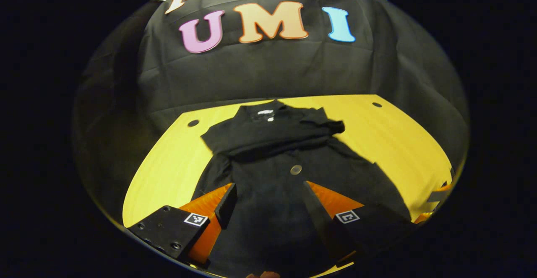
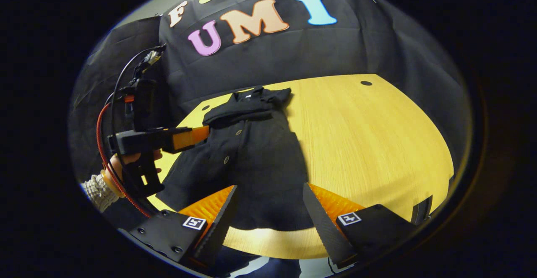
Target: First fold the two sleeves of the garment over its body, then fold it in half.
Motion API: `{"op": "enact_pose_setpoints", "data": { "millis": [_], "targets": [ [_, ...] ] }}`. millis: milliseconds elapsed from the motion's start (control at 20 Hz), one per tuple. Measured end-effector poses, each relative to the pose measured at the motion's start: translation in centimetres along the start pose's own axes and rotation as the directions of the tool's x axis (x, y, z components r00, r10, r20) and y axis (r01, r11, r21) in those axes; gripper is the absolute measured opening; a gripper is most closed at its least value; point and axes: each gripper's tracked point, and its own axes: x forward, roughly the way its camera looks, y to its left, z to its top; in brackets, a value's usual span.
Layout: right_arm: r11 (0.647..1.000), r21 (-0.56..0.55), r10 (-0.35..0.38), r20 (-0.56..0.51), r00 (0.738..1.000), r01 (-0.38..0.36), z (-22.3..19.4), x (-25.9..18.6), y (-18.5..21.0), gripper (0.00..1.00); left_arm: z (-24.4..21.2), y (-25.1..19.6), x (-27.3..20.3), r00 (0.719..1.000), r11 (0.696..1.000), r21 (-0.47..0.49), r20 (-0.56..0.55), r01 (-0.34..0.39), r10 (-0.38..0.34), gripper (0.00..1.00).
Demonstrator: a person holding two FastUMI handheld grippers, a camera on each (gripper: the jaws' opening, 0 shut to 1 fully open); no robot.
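My left gripper (image 1: 268,202) hung with its jaws spread and empty over the near hem of the garment (image 1: 285,160). My right gripper (image 2: 268,206) was likewise parted, holding nothing, poised above the near edge of the table (image 2: 377,144). The dark garment lay flat, running from the near edge toward the far wall. Farther off, both sleeves (image 1: 272,135) appeared folded across the chest below the collar (image 1: 264,112), so I judged the first stage done. The fold in half remained, hem not yet lifted.
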Motion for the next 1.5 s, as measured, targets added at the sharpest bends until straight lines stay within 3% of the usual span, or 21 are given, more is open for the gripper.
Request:
{"op": "enact_pose_setpoints", "data": {
  "millis": [300, 500, 1100, 1350, 1400, 1500],
  "targets": [
    [0.997, -0.071, -0.001, -0.058, 0.998, -0.003, -1.6, 1.1, -0.5, 0.98, -7.9, 5.3, -5.3, 0.989, 0.990, -0.072, -0.098, -0.119, 0.112, 0.95],
    [0.996, -0.080, -0.043, -0.096, 0.994, 0.036, -2.8, 2.5, -1.7, 0.98, -11.7, 7.1, -7.3, 0.973, 0.980, -0.106, -0.178, -0.171, 0.151, 0.95],
    [0.995, -0.081, -0.075, -0.148, 0.986, 0.064, -4.4, 4.7, -2.1, 0.98, -16.6, 7.4, -9.6, 0.949, 0.976, -0.105, -0.274, -0.192, 0.157, 0.95],
    [0.981, -0.170, -0.113, -0.130, 0.985, 0.091, -4.9, 4.8, -2.1, 0.98, -17.0, 7.3, -9.5, 0.950, 0.971, -0.138, -0.274, -0.196, 0.153, 0.94],
    [0.975, -0.201, -0.124, -0.125, 0.984, 0.098, -5.0, 4.7, -2.1, 0.91, -17.2, 7.1, -9.5, 0.949, 0.971, -0.138, -0.277, -0.195, 0.151, 0.94],
    [0.966, -0.239, -0.128, -0.123, 0.984, 0.096, -5.3, 4.6, -1.9, 0.97, -17.2, 7.1, -9.6, 0.952, 0.969, -0.146, -0.265, -0.197, 0.154, 0.94]
  ]
}}
